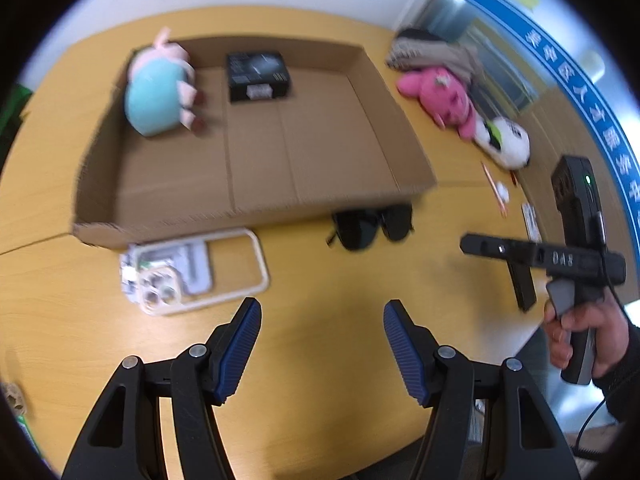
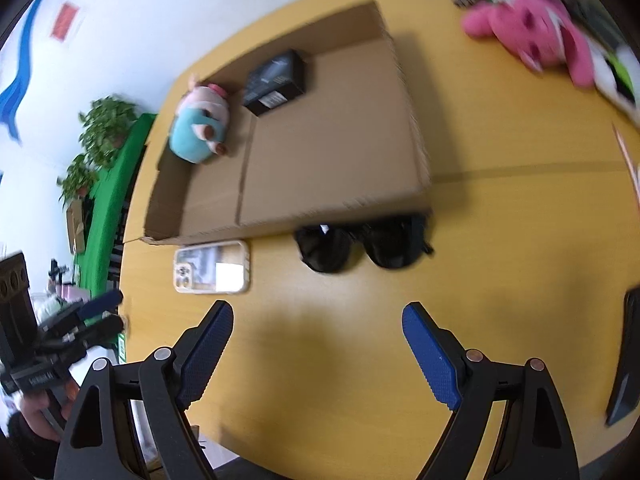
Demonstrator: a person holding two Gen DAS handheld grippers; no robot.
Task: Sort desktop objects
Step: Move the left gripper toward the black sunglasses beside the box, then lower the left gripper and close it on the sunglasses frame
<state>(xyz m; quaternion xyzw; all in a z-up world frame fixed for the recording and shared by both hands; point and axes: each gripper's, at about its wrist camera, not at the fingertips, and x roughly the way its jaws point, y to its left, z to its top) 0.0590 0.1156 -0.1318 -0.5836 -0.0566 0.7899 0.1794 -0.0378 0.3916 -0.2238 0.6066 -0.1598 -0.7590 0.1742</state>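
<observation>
A shallow cardboard tray (image 1: 320, 148) (image 2: 340, 128) lies on the yellow table, holding a blue-and-pink plush pig (image 1: 156, 88) (image 2: 198, 128) and a small black box (image 1: 258, 76) (image 2: 276, 82). In front of the tray lie black sunglasses (image 1: 370, 230) (image 2: 360, 248) and a clear phone case (image 1: 192, 272) (image 2: 212, 266). My left gripper (image 1: 322, 316) hangs open over bare table, near the case and glasses. My right gripper (image 2: 318, 318) is open too, just short of the sunglasses. Each gripper also shows in the other's view, held by a hand (image 1: 576, 332) (image 2: 36, 412).
A pink plush (image 1: 442, 96) (image 2: 532, 36) and a white plush (image 1: 506, 140) lie at the table's right side beside folded cloth (image 1: 432, 52). A pen (image 1: 494, 192) and small papers lie nearby. A dark flat object (image 2: 628, 356) sits at the right edge. Green plants (image 2: 104, 132) stand beyond the table.
</observation>
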